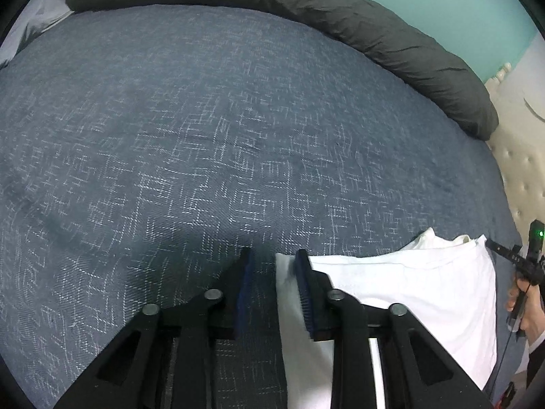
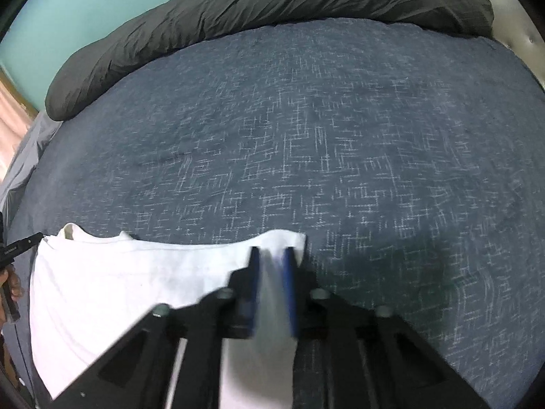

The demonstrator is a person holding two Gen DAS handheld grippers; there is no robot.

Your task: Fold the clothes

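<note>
A white shirt (image 1: 408,289) lies folded flat on the blue patterned bedspread (image 1: 238,119), with small raised folds along its far edge. My left gripper (image 1: 274,262) stands at the shirt's left edge. Its right finger rests on the white cloth, its left finger is over the bedspread, and a narrow gap shows between the pads. In the right wrist view my right gripper (image 2: 271,259) is at the right end of the shirt (image 2: 136,289). Its pads are close together with white cloth bunched between them.
A dark grey duvet (image 1: 306,6) is rolled along the far side of the bed (image 2: 340,136). A tufted cream headboard (image 1: 521,170) stands at the right. At the right edge, a hand (image 1: 517,296) holds the other gripper's black frame (image 1: 531,259).
</note>
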